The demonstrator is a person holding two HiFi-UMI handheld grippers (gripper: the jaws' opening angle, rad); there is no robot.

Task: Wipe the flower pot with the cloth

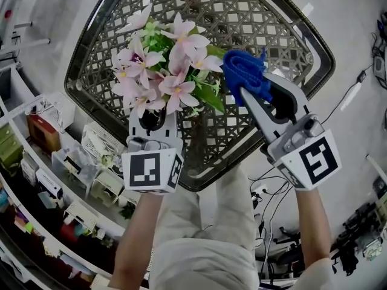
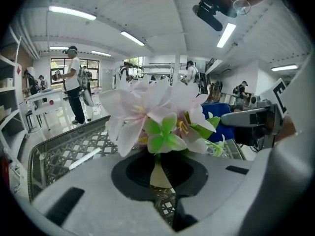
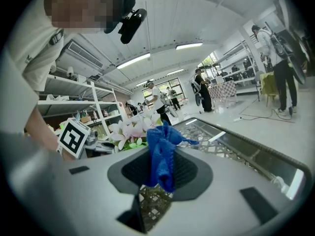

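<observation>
Fingers (image 2: pixel 83 195) of the left gripper (image 1: pixel 152 121): closed in on the flower pot (image 2: pixel 158 176), pale and narrow, pinched between them at lower centre of the left gripper view. Directly above the pot, pink-white flowers (image 1: pixel 160 71) with green leaves, filling the middle of that view and hiding the pot from the head view.

On the right gripper (image 1: pixel 249 95), fingers (image 3: pixel 236 191) clamped on the blue cloth (image 3: pixel 160 156), bunched and standing up from between them. In the head view, cloth right of centre, just beside the right edge of the flowers; cannot tell whether touching.

Behind both, across the upper part of the head view, a woven lattice counter (image 1: pixel 260 23) with a dark rim. Farther off, shelves (image 1: pixel 36 162) of boxes at lower left, and a person (image 2: pixel 73 82) standing at far left of the left gripper view.
</observation>
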